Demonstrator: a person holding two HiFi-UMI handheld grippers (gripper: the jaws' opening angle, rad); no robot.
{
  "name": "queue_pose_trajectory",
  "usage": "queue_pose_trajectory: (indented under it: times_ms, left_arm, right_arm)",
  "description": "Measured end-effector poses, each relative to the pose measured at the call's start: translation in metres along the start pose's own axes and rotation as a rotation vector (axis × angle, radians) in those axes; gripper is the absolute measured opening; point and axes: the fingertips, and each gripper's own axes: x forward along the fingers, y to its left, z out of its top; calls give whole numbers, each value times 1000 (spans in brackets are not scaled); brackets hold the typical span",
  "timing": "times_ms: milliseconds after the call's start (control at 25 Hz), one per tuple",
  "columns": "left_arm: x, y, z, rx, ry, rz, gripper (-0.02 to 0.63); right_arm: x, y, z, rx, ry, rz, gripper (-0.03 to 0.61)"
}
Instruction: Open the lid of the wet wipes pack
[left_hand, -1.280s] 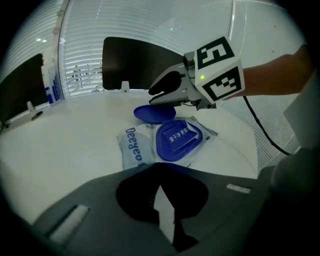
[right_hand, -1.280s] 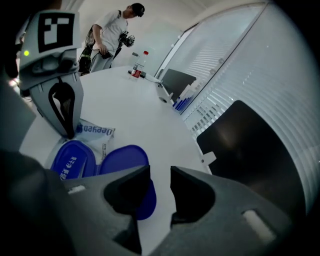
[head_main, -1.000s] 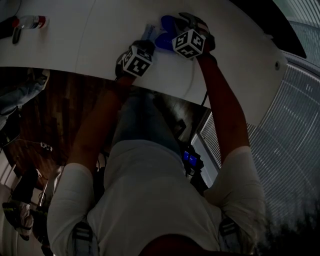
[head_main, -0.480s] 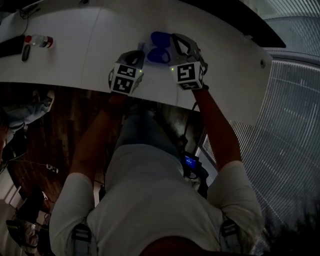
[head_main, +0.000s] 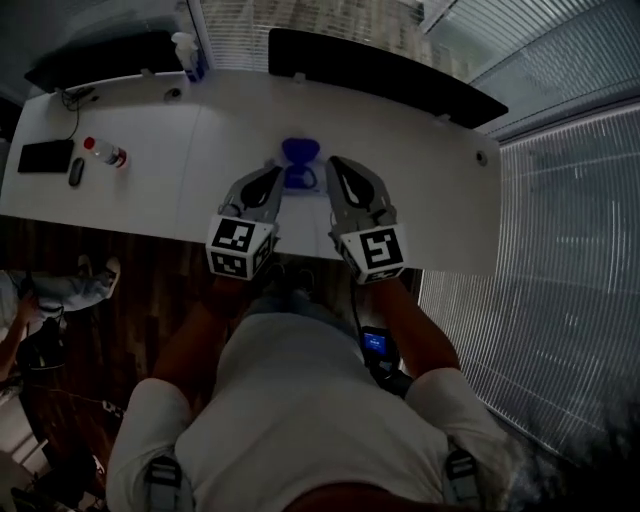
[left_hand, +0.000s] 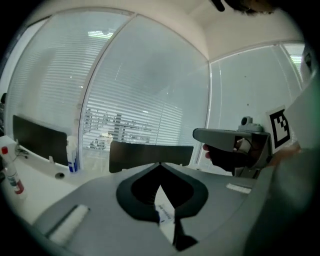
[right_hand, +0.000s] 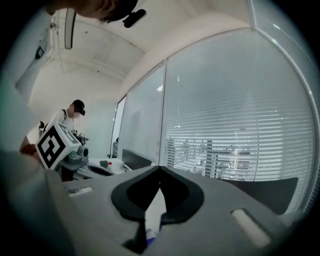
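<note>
The blue wet wipes pack (head_main: 299, 164) lies on the white table (head_main: 440, 190), and its blue lid looks raised behind it. Both grippers hang above the table's near edge, apart from the pack. My left gripper (head_main: 275, 173) (left_hand: 160, 163) is on the pack's left and my right gripper (head_main: 335, 162) (right_hand: 160, 168) on its right. Each pair of jaws meets at the tips with nothing gripped. Only a thin white and blue sliver shows through the slit below each pair of tips. Both gripper views look level across the room, and the pack is not plainly seen in them.
A red-capped bottle (head_main: 105, 152), a black phone (head_main: 45, 155) and a spray bottle (head_main: 190, 55) stand on the table's left part. Dark panels (head_main: 380, 75) line its far edge. Window blinds (head_main: 560, 250) run along the right. A person (right_hand: 70, 117) stands beyond the table.
Both grippers have risen off the pack and drawn back toward me. The right gripper let go of the blue lid. The head view has lifted and takes in the whole table.
</note>
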Motion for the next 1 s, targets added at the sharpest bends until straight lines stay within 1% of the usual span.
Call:
queue_pose_trajectory:
  times_ms: [120,200,280,400,480,560,680,760,1000]
  left_arm:
    - [-24,-26,35,-12,-83,-37,3]
    - [-36,-41,57,-1,-133,-62,3]
    - [-48,-56,73,14,-176,-84,3]
    - [-69,-80,89,25,-225,-124,3]
    - [-82,-96,97,36,-252,-158,3]
    - [-93,-111,105,60,-278,-182,3]
    - [-106,-131,121,109,-311,-196,3]
    - [-109,-139,121,127,-314,-205,3]
    - [-110,-160,105,117,-293,-223,3]
  right_arm:
    - [-29,11,40,20,-78,-21,2]
    - [-47,17,53,37,-98,-28,2]
    - [-63,24,62,76,-107,-26,2]
    - [-85,34,74,134,-140,-15,2]
    - [-97,39,83,153,-163,-10,2]
    - [-109,43,91,157,-183,-9,2]
    - [-125,48,99,181,-199,5,2]
    - [-131,51,100,194,-212,10,2]
    - [-145,59,89,245,-194,13,0]
